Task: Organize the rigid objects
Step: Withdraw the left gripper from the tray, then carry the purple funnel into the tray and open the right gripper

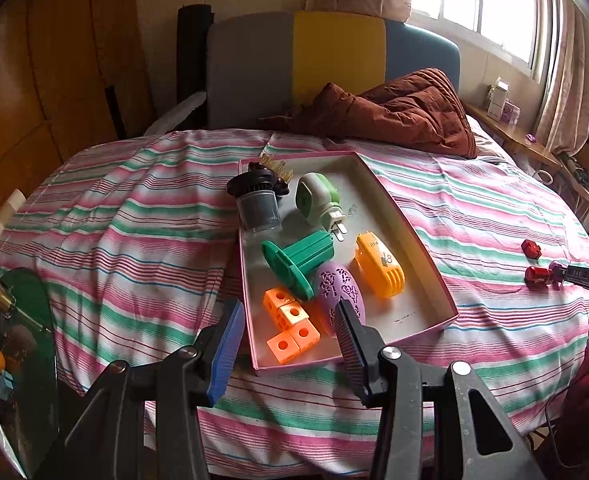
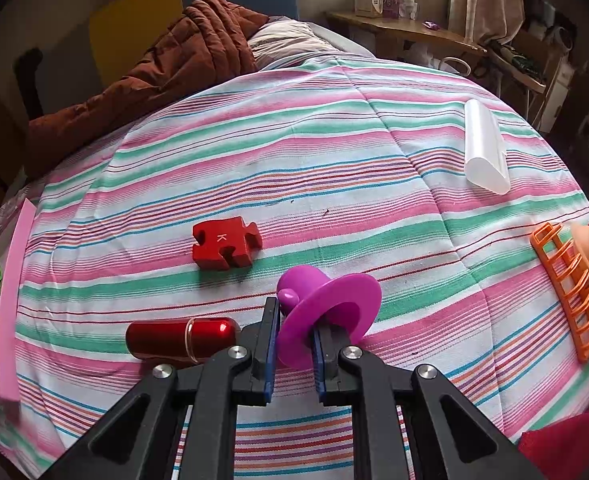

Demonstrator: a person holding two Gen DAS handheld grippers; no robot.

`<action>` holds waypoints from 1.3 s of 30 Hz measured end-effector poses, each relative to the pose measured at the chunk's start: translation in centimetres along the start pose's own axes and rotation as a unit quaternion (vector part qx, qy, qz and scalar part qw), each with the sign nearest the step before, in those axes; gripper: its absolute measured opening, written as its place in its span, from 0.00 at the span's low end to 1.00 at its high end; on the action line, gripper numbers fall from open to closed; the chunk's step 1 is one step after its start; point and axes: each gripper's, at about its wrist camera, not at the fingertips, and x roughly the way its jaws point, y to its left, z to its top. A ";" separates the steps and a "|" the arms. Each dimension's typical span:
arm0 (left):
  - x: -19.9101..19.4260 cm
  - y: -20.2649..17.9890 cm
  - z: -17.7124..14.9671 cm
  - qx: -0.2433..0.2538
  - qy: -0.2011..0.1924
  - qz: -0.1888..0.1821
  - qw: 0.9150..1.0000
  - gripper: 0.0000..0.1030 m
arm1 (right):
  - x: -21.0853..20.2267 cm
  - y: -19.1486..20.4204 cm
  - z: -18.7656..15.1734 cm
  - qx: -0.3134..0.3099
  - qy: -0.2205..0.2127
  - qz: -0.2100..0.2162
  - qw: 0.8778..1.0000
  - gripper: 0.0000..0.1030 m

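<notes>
The right gripper has its jaws pinching the rim of a purple flanged cap, low on the striped bed sheet; the lower rim disappears behind the fingers, so can't say if it's touching the sheet. Just at its 9 o'clock lies a shiny red capsule, and a red puzzle block marked K sits at 11 o'clock. Further out there's a white tube at 2 o'clock and an orange rack at 3 o'clock, cut off by the frame edge with some peach thing on top I can't make out.

The left gripper hangs with jaws spread wide over the near corner of the pink tray, holding nothing. The tray holds orange cubes, a purple egg partly behind a finger, a green spool, an orange clip, a green plug and a dark jar.
</notes>
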 end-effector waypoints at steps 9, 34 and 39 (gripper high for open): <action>0.0 0.1 0.0 0.001 -0.001 0.002 1.000 0.46 | -0.1 0.0 0.1 0.002 -0.002 -0.001 1.000 0.14; 0.7 0.6 -0.2 -0.004 0.004 -0.006 1.000 0.46 | -2.5 0.9 0.5 -0.007 -0.030 0.014 0.999 0.14; 1.0 1.4 -0.4 -0.016 0.008 -0.009 1.000 0.46 | -4.6 4.9 1.4 -0.034 -0.047 0.064 0.996 0.14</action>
